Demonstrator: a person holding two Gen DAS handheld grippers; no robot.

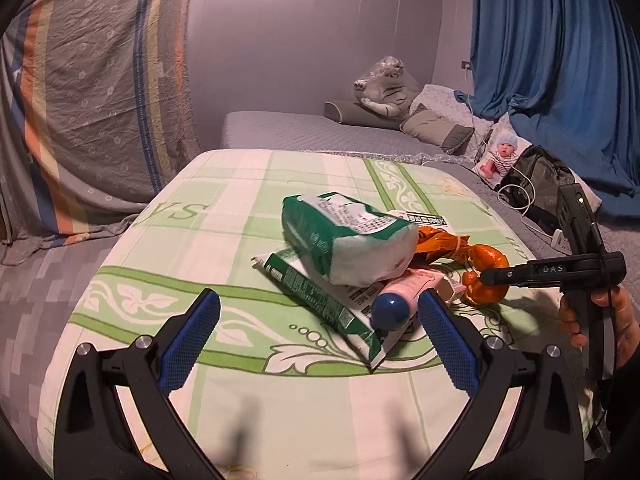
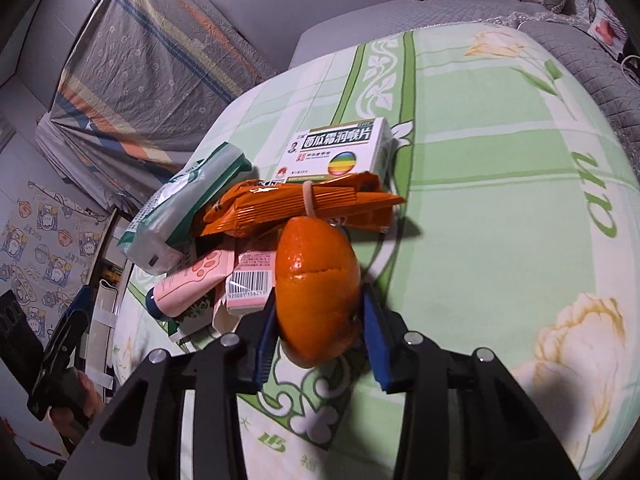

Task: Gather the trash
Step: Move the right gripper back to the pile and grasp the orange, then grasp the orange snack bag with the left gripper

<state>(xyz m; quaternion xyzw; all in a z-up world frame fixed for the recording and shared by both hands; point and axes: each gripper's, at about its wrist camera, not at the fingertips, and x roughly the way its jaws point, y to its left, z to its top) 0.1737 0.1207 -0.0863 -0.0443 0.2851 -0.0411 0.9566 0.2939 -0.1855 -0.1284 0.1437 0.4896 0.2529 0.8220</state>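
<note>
A heap of trash lies on a green-patterned sheet (image 1: 240, 200). It holds a green tissue pack (image 1: 344, 240), a flat green packet (image 1: 320, 300), a pink tube with a blue cap (image 1: 390, 310), an orange wrapper (image 2: 304, 204) and a white medicine box (image 2: 340, 148). My right gripper (image 2: 320, 320) is shut on a piece of orange peel (image 2: 316, 292) at the heap's near edge; it also shows in the left wrist view (image 1: 486, 276). My left gripper (image 1: 320, 340) is open and empty, its right finger beside the tube's blue cap.
A grey bed (image 1: 320, 132) with pillows and a plush tiger (image 1: 384, 88) lies behind. A blue curtain (image 1: 560, 60) hangs at the right. A striped cloth (image 1: 100, 100) covers something at the left. A doll and a dark bag (image 1: 544, 180) with cables lie at the right.
</note>
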